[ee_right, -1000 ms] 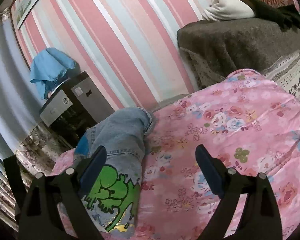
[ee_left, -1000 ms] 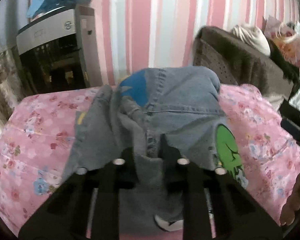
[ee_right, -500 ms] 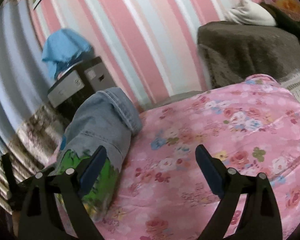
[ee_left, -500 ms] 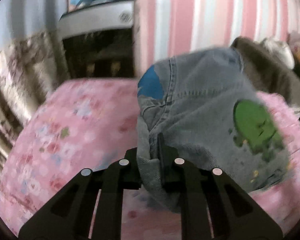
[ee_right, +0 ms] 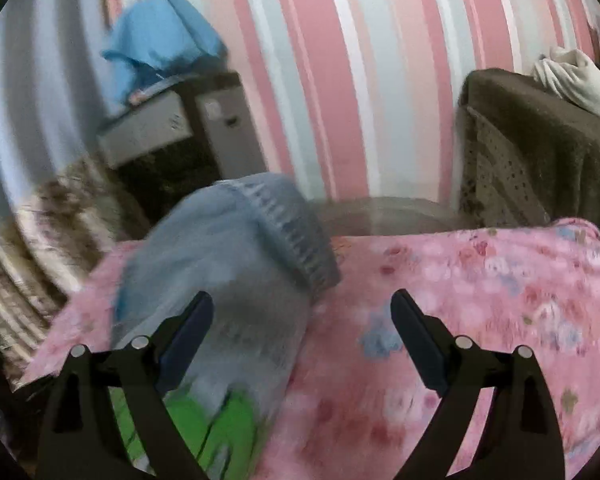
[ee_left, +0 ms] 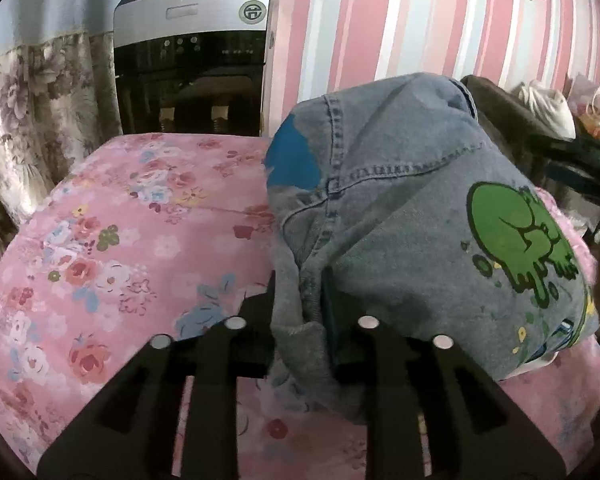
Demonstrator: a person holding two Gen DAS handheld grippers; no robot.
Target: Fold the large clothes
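A pair of blue jeans (ee_left: pixel 400 216) with a green cartoon print (ee_left: pixel 516 232) and a blue patch lies bunched on the pink flowered bedspread (ee_left: pixel 112 240). My left gripper (ee_left: pixel 300 300) is shut on a fold of the denim at its near edge and holds it up off the bed. In the right wrist view the jeans (ee_right: pixel 228 280) are blurred and rise at the left. My right gripper (ee_right: pixel 302 332) is open and empty, its left finger in front of the denim, its right finger over the bedspread (ee_right: pixel 480 288).
A silver and black appliance (ee_left: pixel 192 52) with a blue cloth (ee_right: pixel 160 40) on top stands beyond the bed by the striped wall. A flowered curtain (ee_left: pixel 32 120) hangs at the left. A brown covered piece of furniture (ee_right: pixel 540 140) with a white bundle stands at the right.
My left gripper has swung left with the denim, so the jeans now lie to the right of the view. My right gripper has moved closer to the jeans, still open.
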